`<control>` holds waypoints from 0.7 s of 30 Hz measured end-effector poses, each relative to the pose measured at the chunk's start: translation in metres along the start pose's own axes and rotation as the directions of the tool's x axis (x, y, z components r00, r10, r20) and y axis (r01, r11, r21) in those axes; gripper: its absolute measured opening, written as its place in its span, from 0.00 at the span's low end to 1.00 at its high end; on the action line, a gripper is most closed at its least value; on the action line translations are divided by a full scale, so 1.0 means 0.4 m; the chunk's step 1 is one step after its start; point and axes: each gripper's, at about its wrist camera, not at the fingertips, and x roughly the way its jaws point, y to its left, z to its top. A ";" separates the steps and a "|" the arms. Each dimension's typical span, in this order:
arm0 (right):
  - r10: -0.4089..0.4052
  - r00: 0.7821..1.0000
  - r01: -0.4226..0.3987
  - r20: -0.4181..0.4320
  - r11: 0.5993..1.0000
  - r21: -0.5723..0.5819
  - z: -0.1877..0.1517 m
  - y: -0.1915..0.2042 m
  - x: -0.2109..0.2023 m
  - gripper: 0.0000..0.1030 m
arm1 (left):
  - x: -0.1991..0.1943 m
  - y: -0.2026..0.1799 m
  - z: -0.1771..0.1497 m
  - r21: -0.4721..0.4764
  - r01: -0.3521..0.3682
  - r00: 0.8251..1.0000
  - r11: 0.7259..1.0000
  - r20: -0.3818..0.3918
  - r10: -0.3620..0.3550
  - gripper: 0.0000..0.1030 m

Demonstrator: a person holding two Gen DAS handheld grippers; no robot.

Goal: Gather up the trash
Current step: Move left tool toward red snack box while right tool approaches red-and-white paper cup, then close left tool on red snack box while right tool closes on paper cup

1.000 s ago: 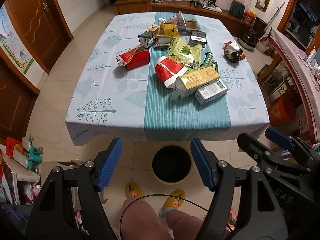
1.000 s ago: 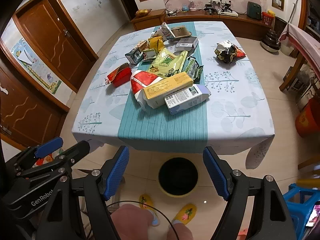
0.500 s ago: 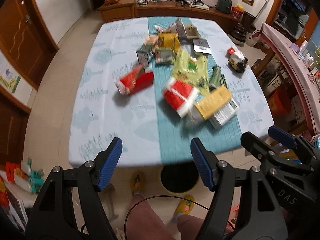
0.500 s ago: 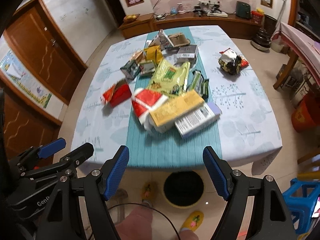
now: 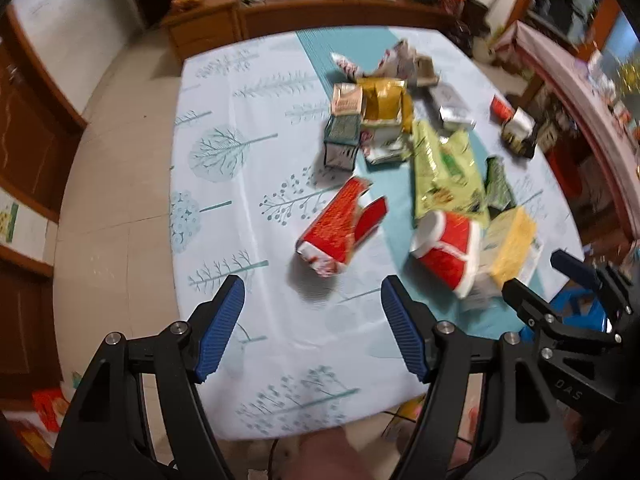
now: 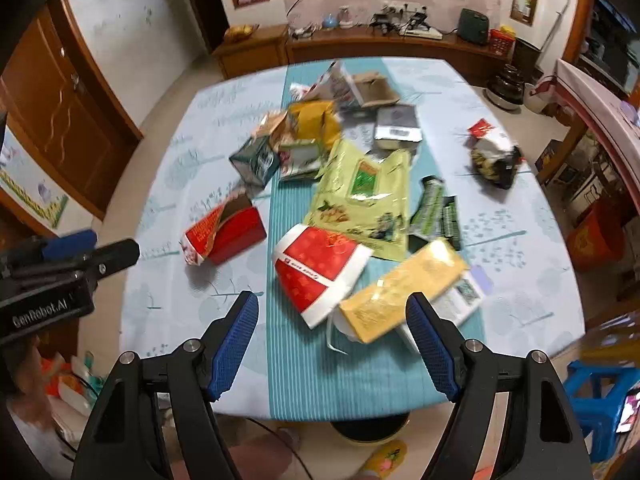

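Both tongs advanced over table point(image 5: 224, 184); red carton point(image 5: 340, 226) lies diagonal.

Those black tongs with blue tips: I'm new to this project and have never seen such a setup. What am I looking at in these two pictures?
No robot here: a person holds one hand-held tool in each hand, with a wide-angle camera on each looking forward along its two fingers. One picture comes from the left tool, the other from the right tool. Each view also catches the other tool at its edge. Both are open and hold nothing. They hover over a table with a tree-patterned cloth, strewn with trash: a torn red box, a red and white paper bag, a yellow box, a green packet and more wrappers behind. A dark bin stands on the floor below the near edge.
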 end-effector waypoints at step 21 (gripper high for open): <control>-0.194 0.976 0.176 -0.099 0.970 -0.166 0.036 0.108 0.307 0.51 | 0.305 -0.054 0.100 0.188 0.099 0.978 0.977 -0.202 -0.060 0.66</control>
